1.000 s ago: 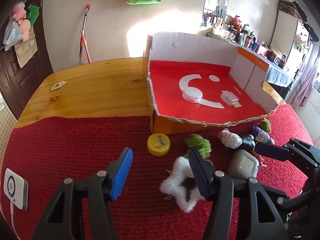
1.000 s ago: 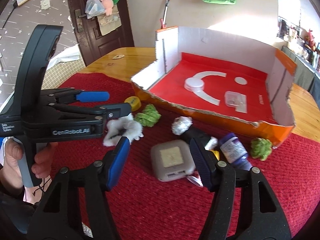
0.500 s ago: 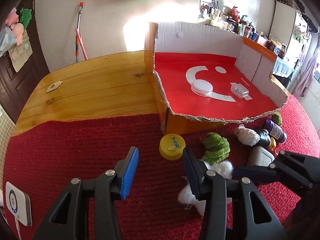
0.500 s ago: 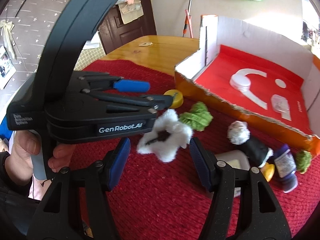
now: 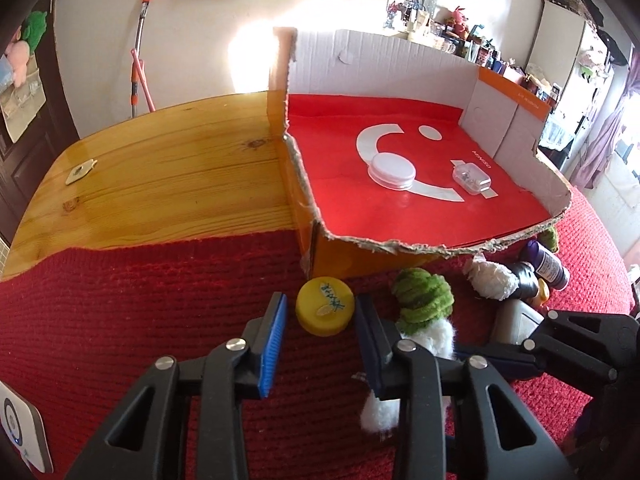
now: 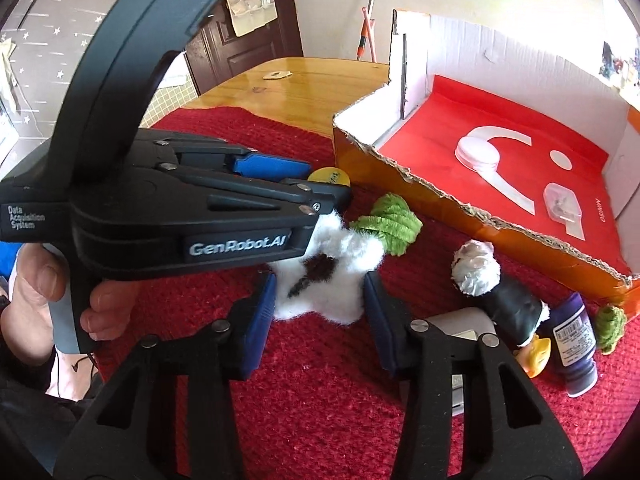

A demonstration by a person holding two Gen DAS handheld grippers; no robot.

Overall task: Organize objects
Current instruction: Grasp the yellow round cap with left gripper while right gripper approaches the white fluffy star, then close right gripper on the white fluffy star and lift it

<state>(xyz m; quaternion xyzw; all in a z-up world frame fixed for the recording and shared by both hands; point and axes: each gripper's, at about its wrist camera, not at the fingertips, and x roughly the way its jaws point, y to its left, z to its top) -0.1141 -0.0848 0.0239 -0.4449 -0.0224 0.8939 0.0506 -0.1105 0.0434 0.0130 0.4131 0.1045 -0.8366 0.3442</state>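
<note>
A yellow bottle cap (image 5: pixel 325 306) lies on the red knit mat, between the tips of my open left gripper (image 5: pixel 320 312). A white fluffy star (image 6: pixel 326 280) with a dark centre lies between the fingers of my open right gripper (image 6: pixel 319 296); it also shows in the left wrist view (image 5: pixel 430 336). A green yarn ball (image 5: pixel 423 299) sits beside both. The cardboard box (image 5: pixel 516 108) with a red floor holds a white lid (image 5: pixel 391 168) and a small clear case (image 5: pixel 471 176).
On the mat by the box front lie a white ball (image 6: pixel 478 268), a black item (image 6: pixel 514 306), a purple bottle (image 6: pixel 574 338), a grey square case (image 6: pixel 466 320), a yellow piece (image 6: pixel 536 356) and a small green ball (image 6: pixel 610 322). A white device (image 5: pixel 18 432) is at the left.
My left gripper moved forward and right until the yellow cap came between its tips. My right gripper moved left from the grey case to around the white star. Both jaws narrowed.
</note>
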